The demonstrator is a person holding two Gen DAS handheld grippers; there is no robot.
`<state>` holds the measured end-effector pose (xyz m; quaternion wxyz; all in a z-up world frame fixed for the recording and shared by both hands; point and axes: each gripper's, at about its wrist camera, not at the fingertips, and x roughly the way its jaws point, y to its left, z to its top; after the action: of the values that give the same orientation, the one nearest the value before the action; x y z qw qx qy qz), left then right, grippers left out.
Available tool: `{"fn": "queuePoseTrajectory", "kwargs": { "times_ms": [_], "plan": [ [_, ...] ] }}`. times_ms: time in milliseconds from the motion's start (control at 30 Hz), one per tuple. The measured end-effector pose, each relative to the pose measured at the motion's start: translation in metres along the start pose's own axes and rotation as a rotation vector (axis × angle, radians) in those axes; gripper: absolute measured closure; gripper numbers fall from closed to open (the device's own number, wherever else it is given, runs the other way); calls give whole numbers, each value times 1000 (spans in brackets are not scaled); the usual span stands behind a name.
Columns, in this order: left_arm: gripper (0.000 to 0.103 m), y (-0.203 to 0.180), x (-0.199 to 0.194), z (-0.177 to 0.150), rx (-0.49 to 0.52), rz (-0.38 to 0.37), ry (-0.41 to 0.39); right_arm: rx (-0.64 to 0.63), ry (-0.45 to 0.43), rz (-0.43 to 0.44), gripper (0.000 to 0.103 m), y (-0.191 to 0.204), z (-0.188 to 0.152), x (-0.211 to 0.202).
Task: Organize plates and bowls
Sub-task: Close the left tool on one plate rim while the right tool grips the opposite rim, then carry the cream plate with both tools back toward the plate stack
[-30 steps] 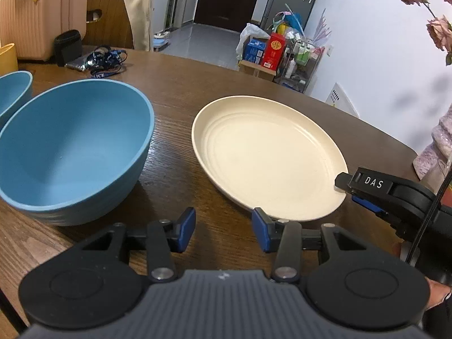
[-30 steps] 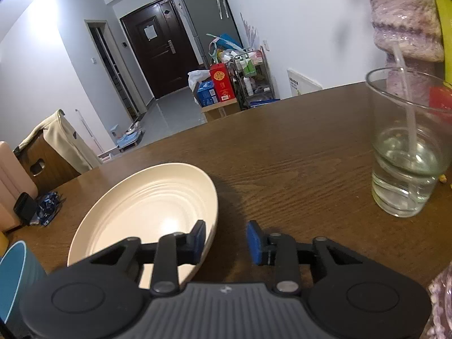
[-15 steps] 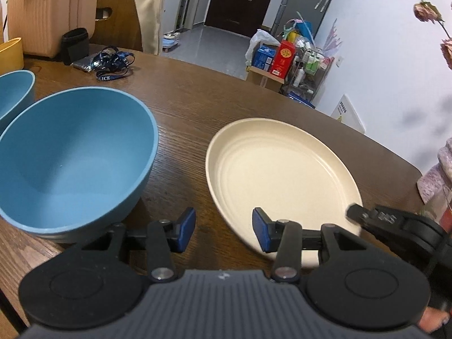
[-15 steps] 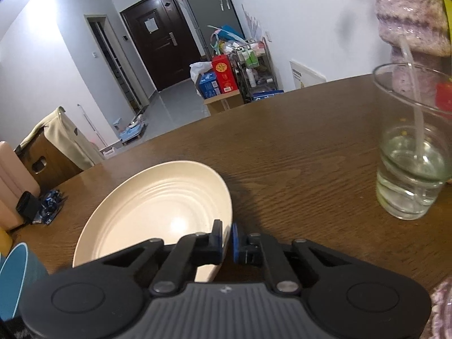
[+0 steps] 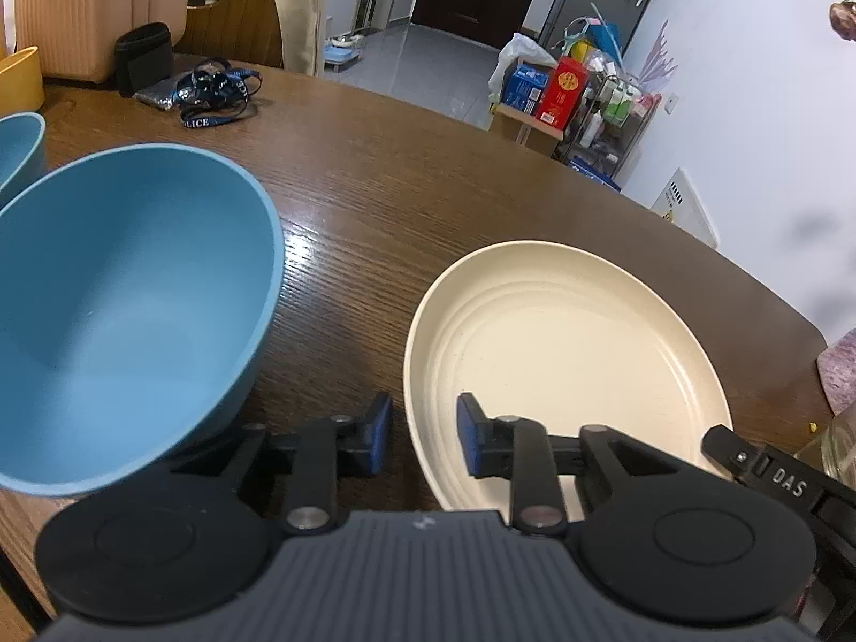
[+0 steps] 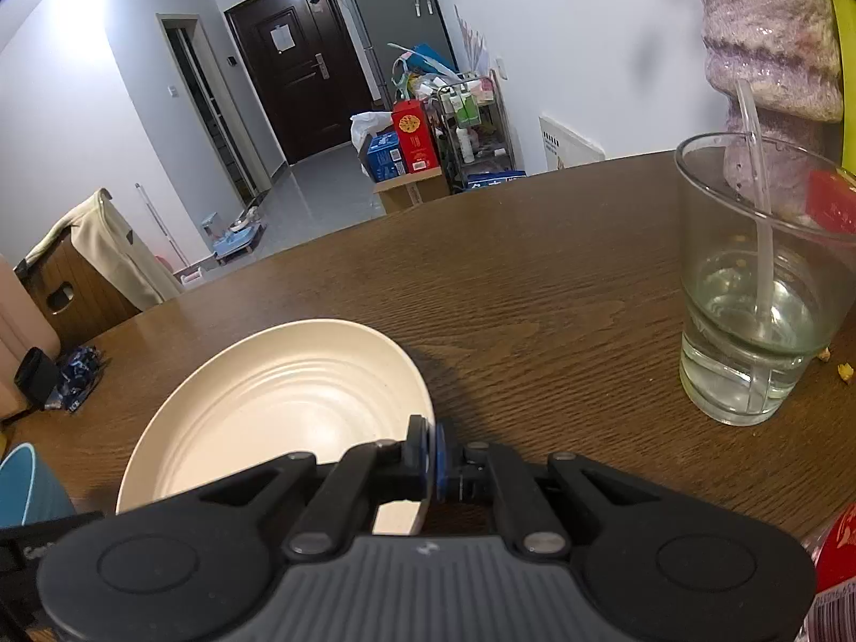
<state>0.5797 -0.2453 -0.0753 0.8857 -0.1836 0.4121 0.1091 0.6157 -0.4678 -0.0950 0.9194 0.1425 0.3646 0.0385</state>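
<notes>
A cream plate lies on the brown wooden table, and it also shows in the right wrist view. My right gripper is shut on the plate's right rim, lifting that side a little. My left gripper is open, its jaws straddling the plate's near-left rim without closing. A large blue bowl stands left of the plate. A second blue bowl shows at the far left edge.
A glass of water with a straw stands to the right of the plate. A lanyard and a dark pouch lie at the far side of the table. A yellow container sits at the far left.
My right gripper has closed on the plate's right rim. My left gripper has moved right and forward until its jaws straddle the plate's near-left rim.
</notes>
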Motion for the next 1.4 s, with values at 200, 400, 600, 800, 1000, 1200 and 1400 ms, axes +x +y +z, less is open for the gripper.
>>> {"fn": "queuePoseTrajectory", "kwargs": {
  "times_ms": [200,400,600,800,1000,1200,1400],
  "plan": [
    [83,0,3,2,2,-6,-2,-7,-4,-3,100,2,-1,0],
    [84,-3,3,0,20,-8,-13,-16,-11,-1,100,2,-3,1],
    [85,-6,1,-2,41,-9,-23,-18,-3,4,97,1,-4,2],
    [85,-7,0,-3,51,-5,-30,-20,-7,9,95,-1,-4,3],
    [84,-8,-1,-5,62,-20,-30,-20,-14,-12,97,2,-6,2],
    [85,-9,-6,-6,78,-46,-41,-17,-34,-37,97,6,-8,-4],
    [85,-9,-13,-8,97,-68,-67,-42,-66,-78,96,15,-11,-15]
  ]
}}
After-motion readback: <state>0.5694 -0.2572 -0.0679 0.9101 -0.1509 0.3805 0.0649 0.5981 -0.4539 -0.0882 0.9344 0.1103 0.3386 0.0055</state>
